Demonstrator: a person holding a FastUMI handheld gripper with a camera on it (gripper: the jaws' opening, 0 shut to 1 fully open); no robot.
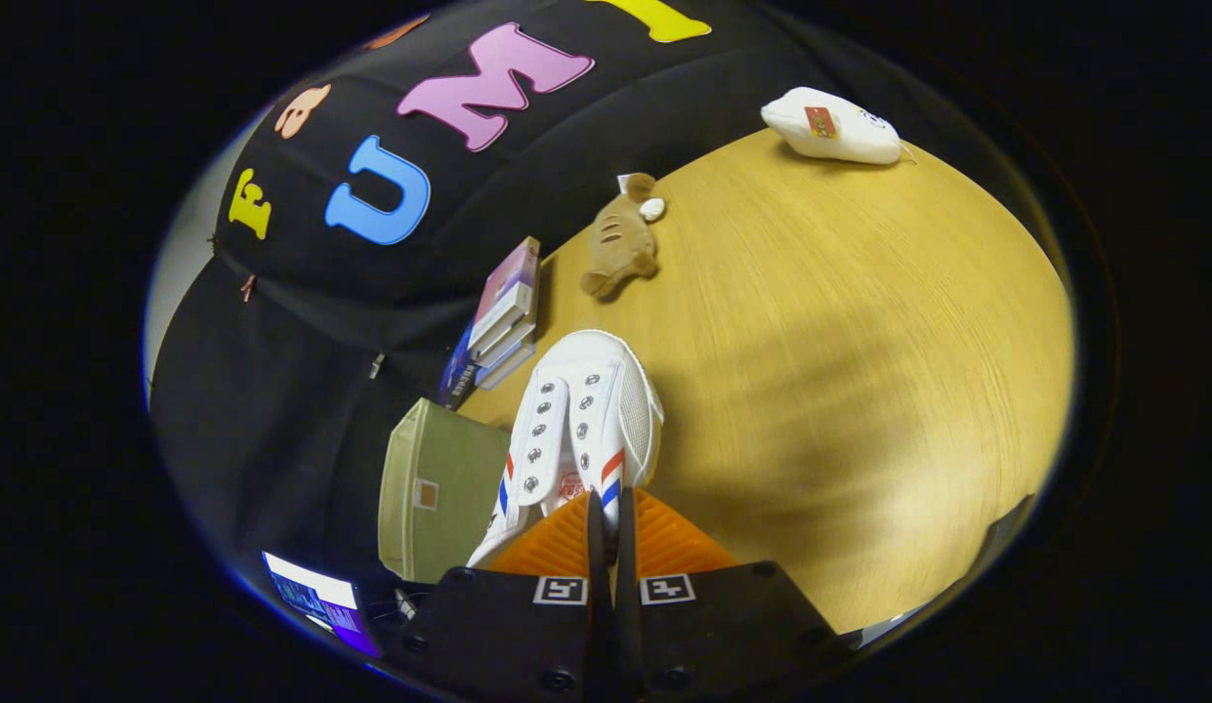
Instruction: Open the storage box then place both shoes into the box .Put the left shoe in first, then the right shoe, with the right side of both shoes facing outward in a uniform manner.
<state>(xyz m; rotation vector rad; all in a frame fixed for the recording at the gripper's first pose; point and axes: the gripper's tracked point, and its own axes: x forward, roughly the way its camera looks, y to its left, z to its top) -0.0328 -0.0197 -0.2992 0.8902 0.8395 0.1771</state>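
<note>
My gripper (606, 513) is shut on a white canvas shoe (586, 410) with red and blue stripes on its sides. The two fingers stand almost together, pinching the shoe's rear edge. The shoe points away from the fingers, toe forward, eyelets up, and has no laces. It hangs over the edge of the wooden table (840, 371). Just left of the fingers and the shoe sits the olive green fabric storage box (439, 488), with a small label patch on the face toward me. From here I cannot tell whether the box is open.
A stack of books (503, 312) lies at the table's edge beyond the box. A brown plush toy (617, 244) lies past the shoe's toe, and a white plush toy (832, 127) rests far off to the right. A lit screen (317, 596) glows left of the fingers.
</note>
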